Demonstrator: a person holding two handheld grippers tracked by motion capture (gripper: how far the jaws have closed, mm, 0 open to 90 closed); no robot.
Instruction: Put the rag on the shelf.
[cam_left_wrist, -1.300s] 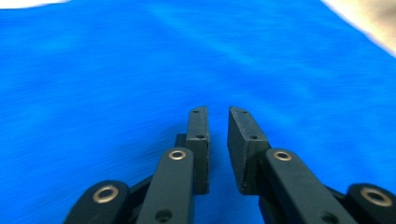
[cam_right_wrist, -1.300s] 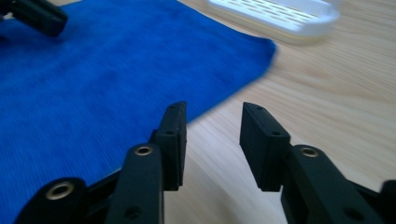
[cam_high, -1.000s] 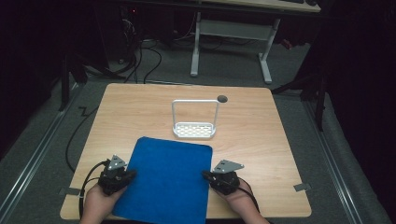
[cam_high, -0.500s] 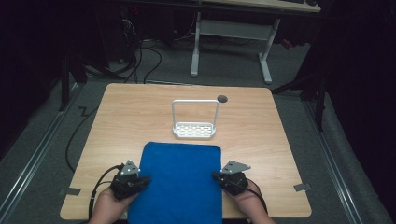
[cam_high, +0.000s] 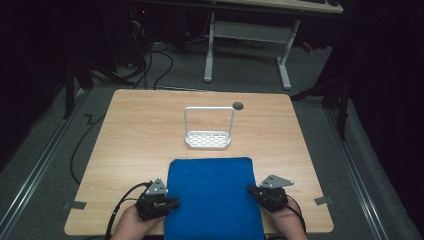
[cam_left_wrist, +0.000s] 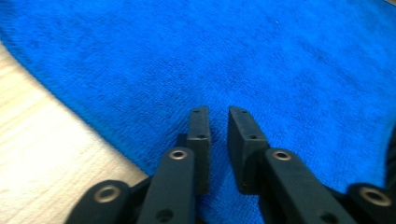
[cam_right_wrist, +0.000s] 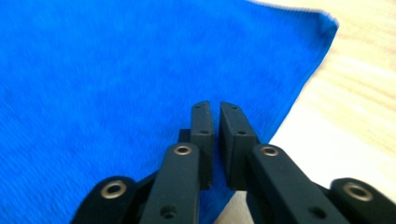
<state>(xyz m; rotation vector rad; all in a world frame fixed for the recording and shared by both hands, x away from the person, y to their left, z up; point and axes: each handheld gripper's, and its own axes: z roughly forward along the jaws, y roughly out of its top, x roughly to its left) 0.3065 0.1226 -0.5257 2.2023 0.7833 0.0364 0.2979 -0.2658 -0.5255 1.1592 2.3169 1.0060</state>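
Note:
A blue towel (cam_high: 215, 195) lies flat on the front half of the wooden table (cam_high: 140, 130), its near end hanging over the table's front edge. My left gripper (cam_high: 170, 202) is at the towel's left edge, my right gripper (cam_high: 254, 191) at its right edge. In the left gripper view the jaws (cam_left_wrist: 218, 114) stand close together on the towel (cam_left_wrist: 280, 56), with a thin strip of blue between them. The right gripper view shows the jaws (cam_right_wrist: 212, 108) almost touching on the towel's edge (cam_right_wrist: 93, 70), bare table (cam_right_wrist: 355, 107) beside them.
A white wire rack (cam_high: 208, 140) with a tall handle stands just beyond the towel's far edge. A dark round hole (cam_high: 238, 106) sits in the table behind it. A white desk frame (cam_high: 247, 45) and cables stand on the floor beyond.
The towel has swung from a skewed lie to square with the table and slid toward the front edge, with both grippers moving along at its sides.

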